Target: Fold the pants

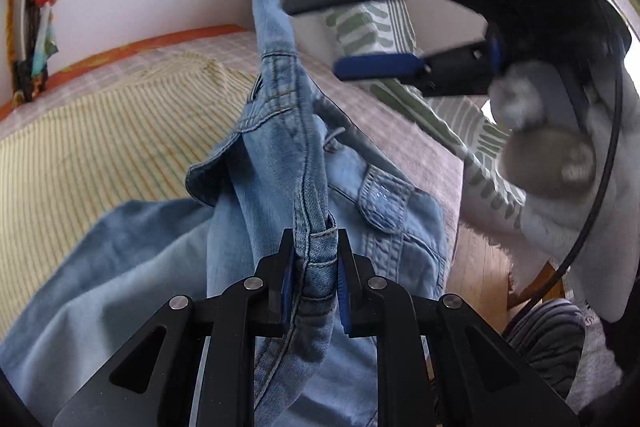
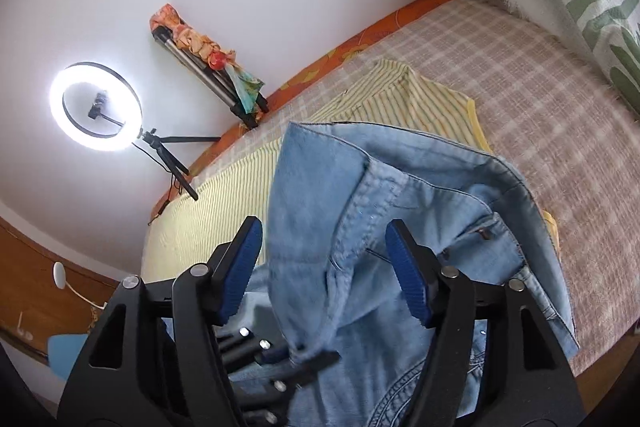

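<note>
Light blue denim pants (image 1: pixel 280 155) hang in the air above the bed. My left gripper (image 1: pixel 313 247) is shut on their waistband seam and holds them up. My right gripper (image 2: pixel 324 239) is open, its blue pads (image 2: pixel 408 275) on either side of a hanging fold of the pants (image 2: pixel 360 211) without pinching it. In the left wrist view the right gripper (image 1: pixel 316 35) shows at the upper right, jaws spread wide, beside the top edge of the pants. Part of the left gripper (image 2: pixel 272 363) shows below the denim in the right wrist view.
The bed has a checked cover (image 2: pixel 540 107) with a yellow striped cloth (image 1: pixel 92 147) on it. A green-and-white patterned pillow (image 1: pixel 352 7) lies at the head. A lit ring light on a tripod (image 2: pixel 96 107) stands by the white wall. Wooden floor (image 1: pixel 484 267) shows beside the bed.
</note>
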{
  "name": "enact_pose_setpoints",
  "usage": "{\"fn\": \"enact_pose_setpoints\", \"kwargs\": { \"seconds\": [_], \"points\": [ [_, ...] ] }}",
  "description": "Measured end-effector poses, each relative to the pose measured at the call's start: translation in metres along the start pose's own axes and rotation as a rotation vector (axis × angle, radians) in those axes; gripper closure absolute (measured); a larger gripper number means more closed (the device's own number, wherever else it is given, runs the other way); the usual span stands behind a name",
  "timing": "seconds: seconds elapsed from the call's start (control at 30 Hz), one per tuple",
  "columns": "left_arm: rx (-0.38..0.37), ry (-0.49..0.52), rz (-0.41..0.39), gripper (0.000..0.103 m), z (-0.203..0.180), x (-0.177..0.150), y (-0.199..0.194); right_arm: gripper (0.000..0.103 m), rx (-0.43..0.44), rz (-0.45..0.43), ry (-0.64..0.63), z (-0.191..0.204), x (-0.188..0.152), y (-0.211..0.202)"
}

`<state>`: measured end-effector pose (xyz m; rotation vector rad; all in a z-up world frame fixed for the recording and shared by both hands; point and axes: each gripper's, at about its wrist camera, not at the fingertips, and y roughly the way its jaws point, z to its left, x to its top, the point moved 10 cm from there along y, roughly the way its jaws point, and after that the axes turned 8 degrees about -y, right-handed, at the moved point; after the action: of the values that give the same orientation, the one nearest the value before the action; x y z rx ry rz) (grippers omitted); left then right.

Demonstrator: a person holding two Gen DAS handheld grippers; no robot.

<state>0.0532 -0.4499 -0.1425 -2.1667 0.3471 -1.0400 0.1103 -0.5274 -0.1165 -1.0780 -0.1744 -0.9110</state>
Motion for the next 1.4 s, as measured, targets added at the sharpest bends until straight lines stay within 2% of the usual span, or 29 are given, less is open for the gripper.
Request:
{"fn": "enact_pose_setpoints", "kwargs": {
  "seconds": [0.27, 0.4, 0.43, 0.47, 0.53, 0.57, 0.63, 0.67, 0.8, 0.87, 0.93, 1.1, 1.13, 1.17, 1.23, 1.3, 1.37, 1.4],
  "points": [
    [-0.013, 0.077, 0.036, 0.086, -0.017, -0.021, 0.009, 0.035, -0.13, 0.072, -0.024, -0.011, -0.021, 0.007],
    [-0.01, 0.137, 0.072, 0.085, -0.028, -0.033, 0.011, 0.035, -0.211, 0.07, -0.039, -0.028, -0.033, 0.002],
    [-0.012, 0.142, 0.084, 0.082, -0.029, -0.036, 0.009, 0.037, -0.234, 0.074, -0.043, -0.035, -0.037, 0.0],
    [-0.018, 0.148, 0.089, 0.081, -0.031, -0.042, 0.0, 0.047, -0.238, 0.078, -0.034, -0.042, -0.042, -0.002],
    [-0.022, 0.154, 0.083, 0.079, -0.029, -0.047, -0.02, 0.063, -0.21, 0.096, 0.023, -0.058, -0.053, -0.005],
    [-0.008, 0.157, 0.074, 0.072, -0.022, -0.049, -0.035, 0.064, -0.197, 0.096, 0.061, -0.068, -0.058, -0.007],
    [0.027, 0.159, 0.059, 0.062, -0.007, -0.054, -0.06, 0.065, -0.172, 0.093, 0.1, -0.081, -0.066, -0.009],
    [0.056, 0.163, 0.054, 0.06, 0.005, -0.06, -0.075, 0.065, -0.151, 0.094, 0.118, -0.085, -0.069, -0.01],
    [0.174, 0.163, 0.087, 0.059, 0.042, -0.088, -0.104, 0.065, -0.084, 0.109, 0.165, -0.095, -0.083, -0.01],
    [0.221, 0.153, 0.119, 0.059, 0.062, -0.106, -0.112, 0.056, -0.077, 0.117, 0.161, -0.099, -0.09, -0.01],
    [0.238, 0.146, 0.149, 0.059, 0.071, -0.121, -0.114, 0.05, -0.068, 0.117, 0.173, -0.1, -0.096, -0.011],
    [0.272, 0.176, 0.185, 0.059, 0.076, -0.147, -0.111, 0.049, -0.032, 0.115, 0.175, -0.099, -0.109, -0.017],
    [0.279, 0.193, 0.185, 0.059, 0.074, -0.148, -0.107, 0.055, -0.025, 0.105, 0.184, -0.099, -0.109, -0.02],
    [0.292, 0.205, 0.182, 0.059, 0.073, -0.148, -0.104, 0.071, -0.015, 0.095, 0.198, -0.098, -0.108, -0.022],
    [0.309, 0.22, 0.18, 0.059, 0.072, -0.149, -0.101, 0.086, -0.005, 0.081, 0.218, -0.097, -0.106, -0.028],
    [0.329, 0.24, 0.179, 0.062, 0.075, -0.149, -0.1, 0.09, 0.015, 0.061, 0.225, -0.092, -0.101, -0.036],
    [0.327, 0.244, 0.179, 0.09, 0.076, -0.148, -0.098, 0.093, 0.008, 0.046, 0.206, -0.088, -0.096, -0.046],
    [0.321, 0.234, 0.173, 0.092, 0.077, -0.145, -0.097, 0.093, 0.005, 0.042, 0.2, -0.086, -0.095, -0.049]
  ]
}}
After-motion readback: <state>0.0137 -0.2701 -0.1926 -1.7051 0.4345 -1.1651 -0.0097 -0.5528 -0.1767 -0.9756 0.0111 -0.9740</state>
